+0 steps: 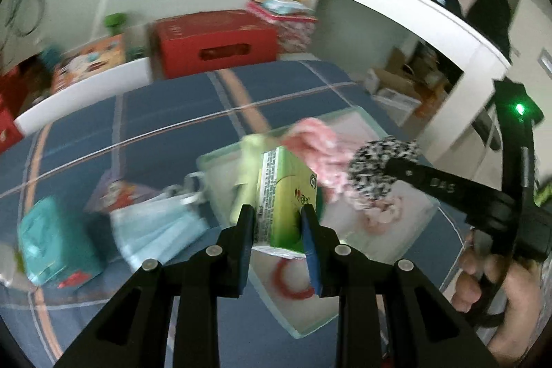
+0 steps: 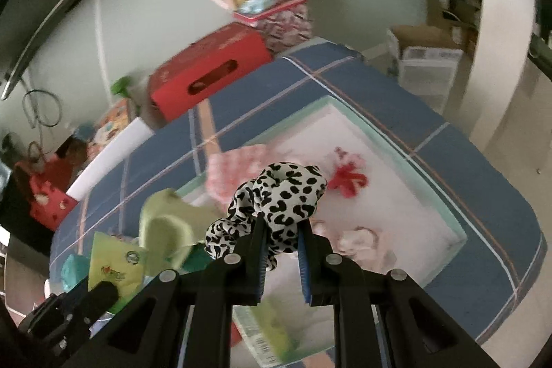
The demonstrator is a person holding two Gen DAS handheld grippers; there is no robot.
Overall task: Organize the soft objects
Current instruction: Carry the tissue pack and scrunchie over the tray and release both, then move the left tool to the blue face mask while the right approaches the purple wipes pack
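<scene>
The tray on the bed held pink cloth. Left gripper fingers clamped a green tissue pack; right gripper fingers clamped a spotted scrunchie.

Counts as seen from the two tools:

- One green tissue pack, clamped between the left tool's fingers.
- One black-and-white spotted scrunchie, clamped between the right tool's fingers.
- One shallow pale-green tray, just ahead of both tools.
- Left of the left tool: one teal pack, one pale blue face mask.
- Far ahead: one red carton.
- Smaller items in the tray were too blurred to count.
</scene>
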